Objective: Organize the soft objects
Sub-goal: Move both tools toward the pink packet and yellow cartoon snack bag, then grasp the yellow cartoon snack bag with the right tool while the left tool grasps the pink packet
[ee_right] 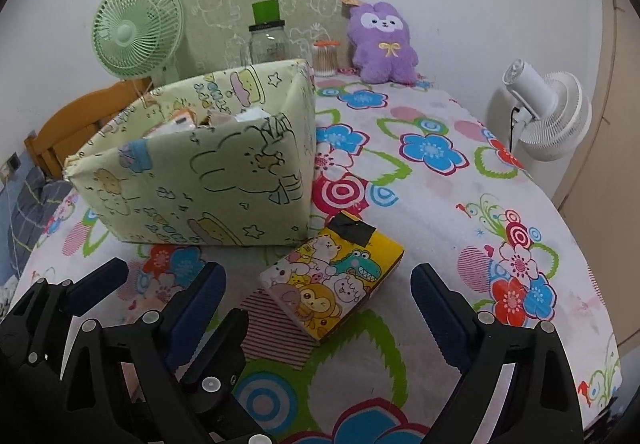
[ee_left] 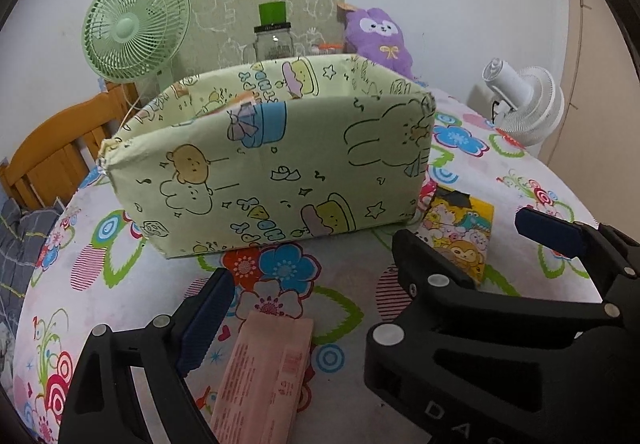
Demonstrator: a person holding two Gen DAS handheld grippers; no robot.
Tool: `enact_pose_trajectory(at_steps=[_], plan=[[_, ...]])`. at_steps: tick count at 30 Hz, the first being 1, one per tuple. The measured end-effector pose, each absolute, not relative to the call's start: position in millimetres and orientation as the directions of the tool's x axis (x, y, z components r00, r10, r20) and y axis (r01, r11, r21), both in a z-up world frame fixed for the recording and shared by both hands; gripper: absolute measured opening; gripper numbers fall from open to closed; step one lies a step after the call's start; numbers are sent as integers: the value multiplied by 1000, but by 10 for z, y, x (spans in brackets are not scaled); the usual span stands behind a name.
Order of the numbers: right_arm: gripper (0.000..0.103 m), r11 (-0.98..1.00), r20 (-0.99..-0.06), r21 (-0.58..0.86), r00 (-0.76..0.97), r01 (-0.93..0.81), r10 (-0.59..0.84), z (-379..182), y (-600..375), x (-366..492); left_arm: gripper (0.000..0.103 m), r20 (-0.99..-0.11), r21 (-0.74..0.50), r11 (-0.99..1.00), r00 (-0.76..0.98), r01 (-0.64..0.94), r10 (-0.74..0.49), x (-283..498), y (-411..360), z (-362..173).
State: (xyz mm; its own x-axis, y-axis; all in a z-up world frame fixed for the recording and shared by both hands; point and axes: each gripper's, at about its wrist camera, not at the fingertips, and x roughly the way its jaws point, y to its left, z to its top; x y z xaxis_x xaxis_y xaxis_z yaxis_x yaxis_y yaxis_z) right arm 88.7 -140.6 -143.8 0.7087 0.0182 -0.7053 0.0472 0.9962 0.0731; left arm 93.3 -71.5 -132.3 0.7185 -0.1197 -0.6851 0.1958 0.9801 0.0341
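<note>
- Left gripper (ee_left: 316,276), fingers spread and empty: straddle the pink packet (ee_left: 264,376) lying before the storage box (ee_left: 276,159).
- Right gripper (ee_right: 318,286), fingers likewise spread and empty: centre over the cartoon tissue pack (ee_right: 332,280) beside that box.

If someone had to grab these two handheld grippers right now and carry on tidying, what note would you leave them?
Left gripper: fingers open, holding nothing, over the pink tissue pack.
Right gripper: fingers open, holding nothing, aimed at the yellow cartoon tissue pack.
Both packs lie on the flowered tablecloth, just in front of the green fabric storage box.
Done: some items already show inside the box.
Left: both packs; possibly the purple plush toy by the wall.
</note>
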Motion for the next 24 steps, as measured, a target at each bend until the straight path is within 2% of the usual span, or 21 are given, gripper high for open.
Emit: enact_pose_trajectory(at_steps=[6,12,16,24], plan=[[95,995,-729,83,684,52,25,-1531,-1424,1023,93,-711,8,980,690,199,-135,1008,-680,-1385],[88,995,-752,82,659,53,27,-1597,-1404,1122,93,-731,1,983,671,184,-125,1071,-653,-1427],[78,994,-764,79,645,71,15,-1630,-1411,1169,93,-749,-12,984,650,177,-126,1115,-644,-1458],[66,993,-759,89,650,75,19,-1622,-1418,1111,93,-748,0,982,652,188,-125,1101,-665,-1456]])
